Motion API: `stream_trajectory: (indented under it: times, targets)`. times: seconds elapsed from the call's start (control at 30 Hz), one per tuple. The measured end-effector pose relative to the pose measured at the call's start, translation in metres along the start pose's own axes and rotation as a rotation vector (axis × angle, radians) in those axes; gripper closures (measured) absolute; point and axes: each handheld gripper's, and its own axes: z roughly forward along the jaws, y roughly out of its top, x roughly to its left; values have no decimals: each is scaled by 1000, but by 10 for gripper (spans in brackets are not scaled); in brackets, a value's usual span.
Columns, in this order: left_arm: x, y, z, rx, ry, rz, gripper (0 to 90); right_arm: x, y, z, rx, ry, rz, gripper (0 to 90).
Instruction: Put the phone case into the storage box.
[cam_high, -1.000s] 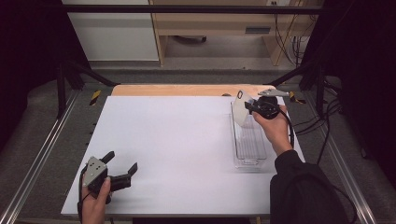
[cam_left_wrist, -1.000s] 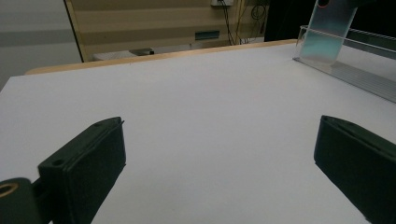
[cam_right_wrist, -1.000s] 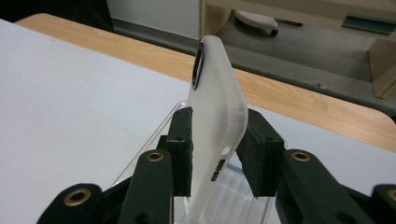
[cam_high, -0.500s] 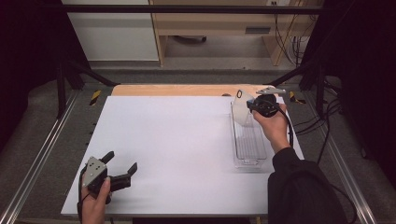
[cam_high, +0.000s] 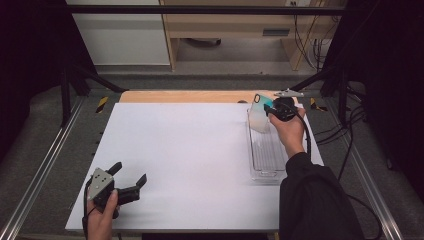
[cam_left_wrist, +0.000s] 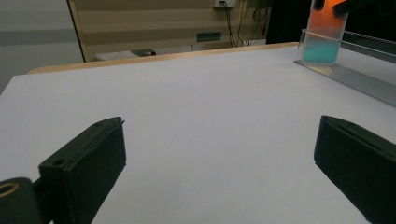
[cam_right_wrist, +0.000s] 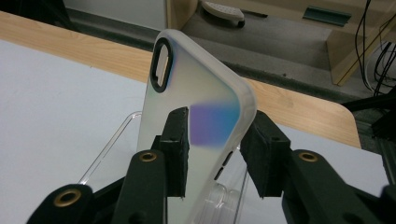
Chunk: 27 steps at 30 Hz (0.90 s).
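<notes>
On the near left corner of the white table (cam_high: 190, 150), a person's left hand (cam_high: 100, 220) rested with the left gripper (cam_high: 131, 181), its two black jaws spread wide apart over bare tabletop and nothing between them. The left gripper view looked out along those open jaws across the white surface.

Farther off, on the right side of the table, a long clear plastic tray (cam_high: 266, 160) lay with its length running away from the person. A dark-sleeved right arm reached along the tray's right side toward its far end. There the right gripper (cam_high: 268, 109) had a phone case (cam_right_wrist: 196, 116) between its jaws. The case was frosted white with a shifting blue and purple sheen and a dark-rimmed camera cutout, and it stood nearly upright, tilted a little, over the far end of the tray. The jaws had just been opening, yet the right gripper view showed the case between the pads; whether both pads pressed firmly on it was hard to judge, since the left pad seemed to sit against its face rather than its edge.

As a judgement, the case had been taken up out of the tray or was about to go into it. Either way it was not yet laid down anywhere, and the left gripper had no part in the work so far.

Beyond the table ran a strip of bare wood, then a grey floor and pale cabinets.
</notes>
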Motion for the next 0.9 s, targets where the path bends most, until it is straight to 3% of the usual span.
stream_trajectory:
  times: [0.3,0.53,0.9]
  targets:
    - [1,0,0,-1,0,-5,20,-1,1,12,-2,-28,22,511]
    - [0,0,0,-1,-2,-3,20,-2,2,11,-29,-45,38,417]
    - [0,0,0,-2,-2,-2,20,-4,4,5,-39,-37,59,388]
